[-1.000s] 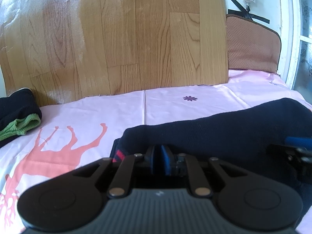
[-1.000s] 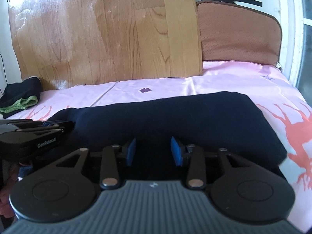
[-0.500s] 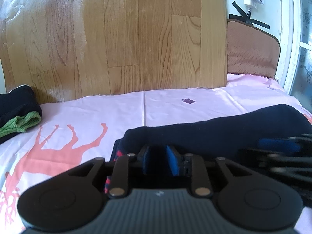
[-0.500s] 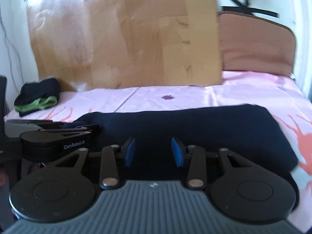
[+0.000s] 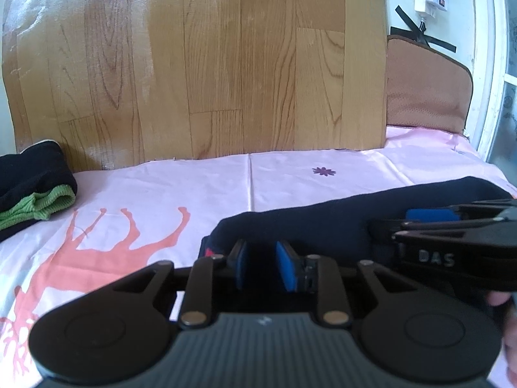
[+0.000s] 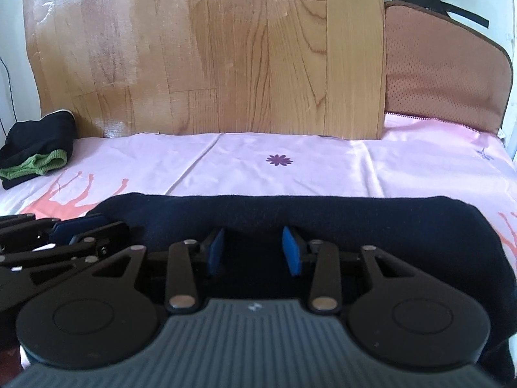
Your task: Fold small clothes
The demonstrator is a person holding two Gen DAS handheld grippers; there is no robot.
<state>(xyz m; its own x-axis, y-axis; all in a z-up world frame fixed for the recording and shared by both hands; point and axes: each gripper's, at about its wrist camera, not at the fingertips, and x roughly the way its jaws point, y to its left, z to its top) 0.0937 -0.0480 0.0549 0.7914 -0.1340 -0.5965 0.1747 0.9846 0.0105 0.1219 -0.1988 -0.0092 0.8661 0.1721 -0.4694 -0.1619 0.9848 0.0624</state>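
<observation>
Here, soft navy knit garment (image 6: 323, 223) folded oblong on smooth pink sheet (image 6: 245, 165).

The right gripper (image 5: 429, 215) carries the letters "DAS" on its black side

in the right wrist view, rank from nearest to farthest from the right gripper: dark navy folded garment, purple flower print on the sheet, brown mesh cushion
1. Dark navy folded garment, right at the right gripper.
2. Purple flower print, mid-sheet, just beyond.
3. Brown mesh cushion, far right, against the wall.
</observation>
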